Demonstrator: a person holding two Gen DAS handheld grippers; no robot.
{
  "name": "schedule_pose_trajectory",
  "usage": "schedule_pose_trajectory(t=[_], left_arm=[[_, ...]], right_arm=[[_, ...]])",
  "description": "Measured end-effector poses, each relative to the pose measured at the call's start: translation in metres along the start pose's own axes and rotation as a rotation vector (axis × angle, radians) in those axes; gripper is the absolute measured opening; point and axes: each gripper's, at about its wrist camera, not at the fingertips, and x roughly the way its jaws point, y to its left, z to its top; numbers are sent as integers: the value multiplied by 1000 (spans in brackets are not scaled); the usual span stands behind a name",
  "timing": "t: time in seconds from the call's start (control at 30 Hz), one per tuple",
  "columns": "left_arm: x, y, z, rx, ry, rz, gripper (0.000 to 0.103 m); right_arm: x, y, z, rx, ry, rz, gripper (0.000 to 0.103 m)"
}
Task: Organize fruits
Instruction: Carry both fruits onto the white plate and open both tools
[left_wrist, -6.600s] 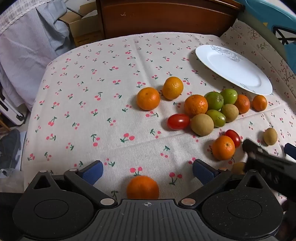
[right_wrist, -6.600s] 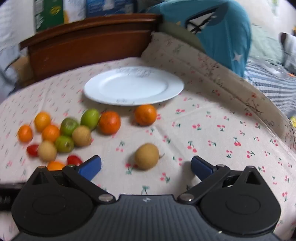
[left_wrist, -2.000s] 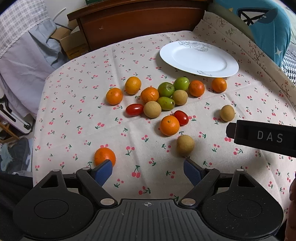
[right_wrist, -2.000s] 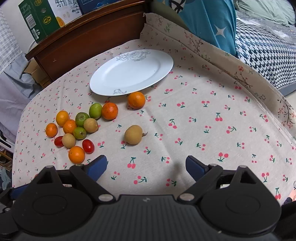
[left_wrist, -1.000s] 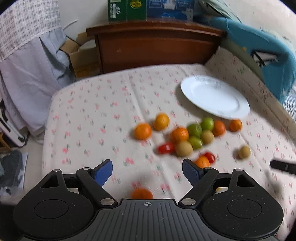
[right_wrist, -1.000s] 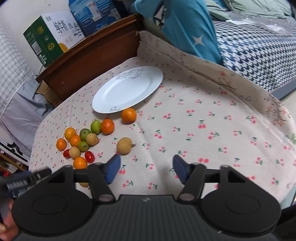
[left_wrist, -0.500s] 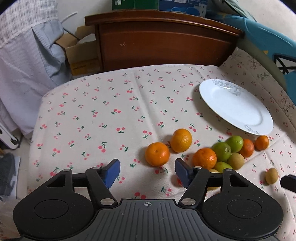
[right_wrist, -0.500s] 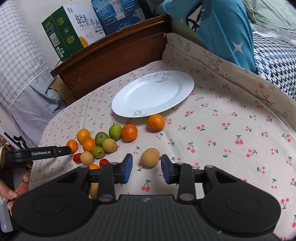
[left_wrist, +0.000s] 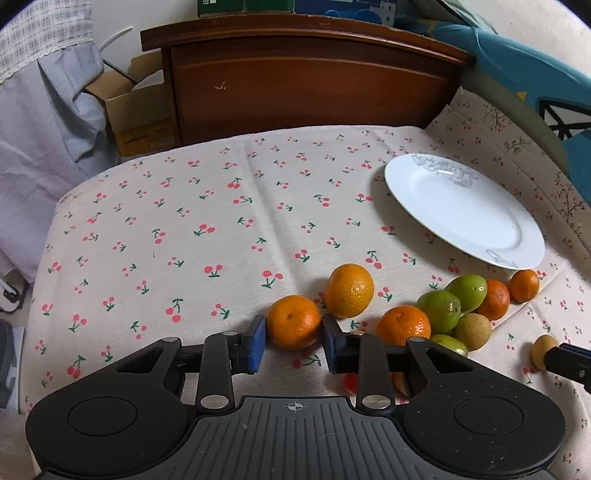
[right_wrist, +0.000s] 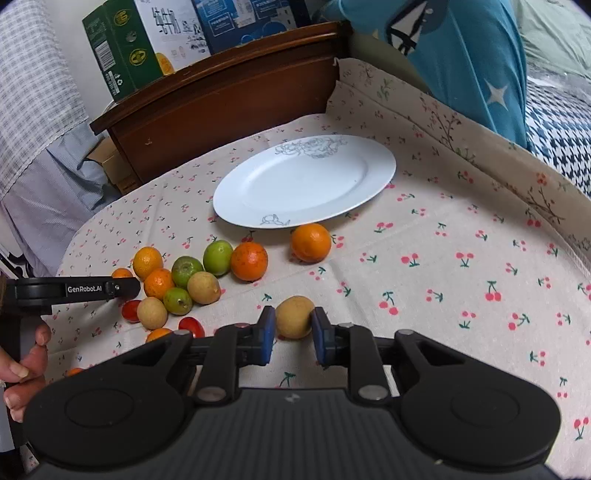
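Your left hand-held gripper (left_wrist: 293, 341) has its blue pads set either side of a round orange mandarin (left_wrist: 293, 321) on the cherry-print tablecloth of the table (left_wrist: 184, 229); the pads sit at its flanks, contact apparent but firmness not confirmed. Your right hand-held gripper (right_wrist: 293, 334) likewise brackets a small tan, egg-shaped fruit (right_wrist: 294, 316), pads touching or nearly so. Judgement: the step in hand is a double pick-up, with nothing yet on the oval white ceramic plate (right_wrist: 258, 218). The plate lies at about 2 o'clock from the left gripper and at 12 o'clock from the right. The next move calls for finishing both squeezes, lifting straight up, then carrying each fruit to the plate and setting it down gently so it does not roll. The mandarin is near-spherical, with no useful long axis. The tan fruit's long axis appears to run roughly 9 to 3 o'clock across the jaws. The remaining cluster of orange, green and tan fruits (right_wrist: 207, 269) sits at 10 o'clock of the right gripper.
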Motion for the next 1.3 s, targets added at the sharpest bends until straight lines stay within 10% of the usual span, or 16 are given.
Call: schedule_pose_trajectory(t=[1.3], left_arm=[[-54, -42, -24, 66, -28, -10, 28]], right_arm=[[-25, -4, 4, 84, -30, 81, 21]])
